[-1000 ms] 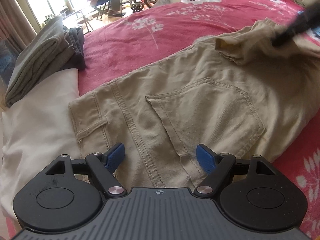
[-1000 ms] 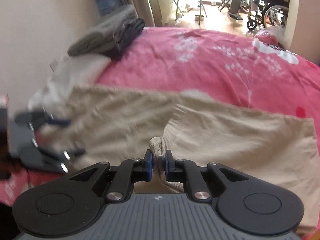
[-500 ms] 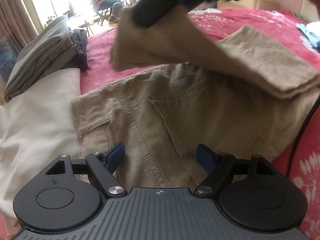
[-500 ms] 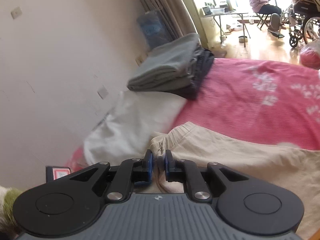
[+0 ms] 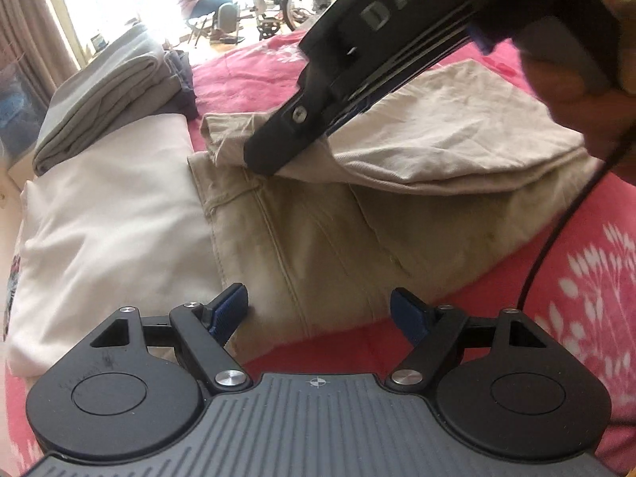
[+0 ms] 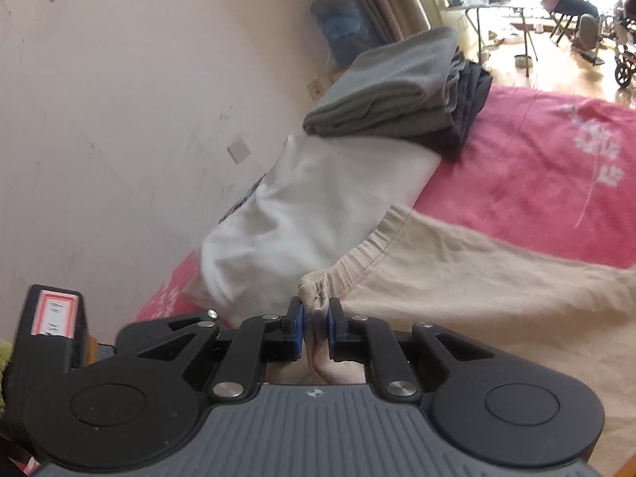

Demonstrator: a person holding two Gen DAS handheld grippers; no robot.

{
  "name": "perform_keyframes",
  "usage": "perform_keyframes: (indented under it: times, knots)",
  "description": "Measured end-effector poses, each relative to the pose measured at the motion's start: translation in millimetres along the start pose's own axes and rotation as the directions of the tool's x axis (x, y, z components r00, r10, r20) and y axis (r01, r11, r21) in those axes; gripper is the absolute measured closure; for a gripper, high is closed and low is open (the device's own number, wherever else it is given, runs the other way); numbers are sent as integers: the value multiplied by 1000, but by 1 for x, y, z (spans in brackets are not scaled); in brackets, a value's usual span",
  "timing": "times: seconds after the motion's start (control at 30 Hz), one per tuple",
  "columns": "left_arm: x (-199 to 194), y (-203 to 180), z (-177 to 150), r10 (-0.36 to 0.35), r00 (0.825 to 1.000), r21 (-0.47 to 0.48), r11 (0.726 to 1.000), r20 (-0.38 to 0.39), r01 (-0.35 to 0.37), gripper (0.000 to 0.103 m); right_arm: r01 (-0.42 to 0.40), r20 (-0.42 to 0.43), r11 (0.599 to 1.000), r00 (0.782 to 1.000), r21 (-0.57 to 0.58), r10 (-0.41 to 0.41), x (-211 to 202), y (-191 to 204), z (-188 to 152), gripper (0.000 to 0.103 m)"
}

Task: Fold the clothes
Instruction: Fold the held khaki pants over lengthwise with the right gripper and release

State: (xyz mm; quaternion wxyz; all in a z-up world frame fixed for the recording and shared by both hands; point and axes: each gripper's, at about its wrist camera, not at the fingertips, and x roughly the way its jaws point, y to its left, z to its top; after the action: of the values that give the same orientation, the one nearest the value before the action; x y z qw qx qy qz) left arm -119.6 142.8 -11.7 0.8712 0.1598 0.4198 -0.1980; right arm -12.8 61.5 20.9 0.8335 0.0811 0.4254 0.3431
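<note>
The right tongs (image 6: pixel 315 328) pinch the hem of the khaki trousers (image 5: pixel 318 230) folded over on the pink bed (image 5: pixel 576 278), while the left tongs (image 5: pixel 318 312) hang wide open, empty, above their near edge.

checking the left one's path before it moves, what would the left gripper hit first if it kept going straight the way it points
Most likely the khaki trousers: the open left gripper aims down at the folded waist part just ahead of its fingers. The right gripper lies further along; depth is unclear.
</note>
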Motion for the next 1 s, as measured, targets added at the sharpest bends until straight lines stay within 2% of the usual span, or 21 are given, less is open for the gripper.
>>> perform_keyframes:
  times: [0.3,0.6,0.67,0.73,0.8,0.87,0.93,1.0]
  knots:
    - [0,4,-5,-5,1000,17,1000,-1,5,24,12,-56,1000,998,-4,-13,22,7,-14,90]
    - [-3,3,-12,-7,1000,40,999,-13,7,23,12,-84,998,996,-57,-16,39,14,-27,90]
    - [-3,4,-12,-8,1000,34,999,-15,8,23,-12,-98,998,995,-58,6,45,10,-31,86]
    - [-3,5,-12,-9,1000,27,1000,-14,9,23,-69,-103,997,992,-22,67,45,3,-31,69]
    - [-5,6,-12,-11,1000,19,1000,-13,11,23,-148,-87,989,985,4,148,35,-3,-29,60]
    - [-9,7,-12,-16,1000,7,1000,-13,16,23,-220,-65,976,973,5,219,21,-8,-25,60]
    - [-14,9,-12,-22,999,-13,1000,-23,22,23,-192,-36,980,981,-54,190,-1,-15,-19,60]
    - [-21,15,-12,-24,999,-33,999,-25,24,23,-131,-10,987,991,-97,130,-32,-30,-13,60]
